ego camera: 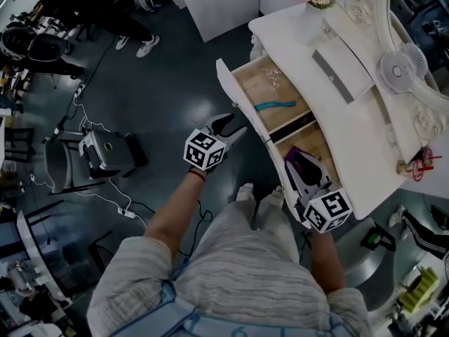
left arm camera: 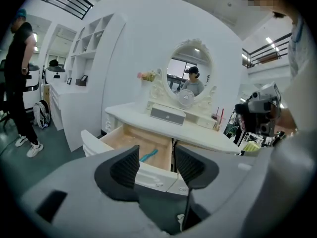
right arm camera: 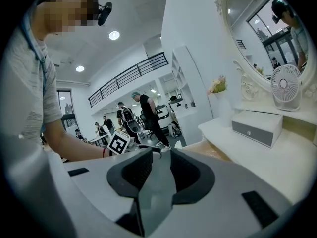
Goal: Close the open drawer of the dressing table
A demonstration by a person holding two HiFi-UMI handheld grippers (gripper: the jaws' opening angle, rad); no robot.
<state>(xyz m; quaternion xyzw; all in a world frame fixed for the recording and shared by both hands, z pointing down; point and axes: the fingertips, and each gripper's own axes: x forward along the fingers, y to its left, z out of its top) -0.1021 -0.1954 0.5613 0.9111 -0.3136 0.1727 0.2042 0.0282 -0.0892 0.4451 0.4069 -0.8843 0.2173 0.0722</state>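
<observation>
Head view: from above, steeply down on the drawer (ego camera: 263, 83); left gripper view: near, level, facing the same drawer; right gripper view: leftward along the tabletop (right arm camera: 292, 152).

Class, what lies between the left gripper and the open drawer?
Nothing: the head view shows only bare floor between the left gripper and the drawer.

Lab hall, cables (ego camera: 116, 206) across floor (ego camera: 168, 83)

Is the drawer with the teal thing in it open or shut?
Open: the drawer is pulled out, its wooden inside and teal thing showing.
</observation>
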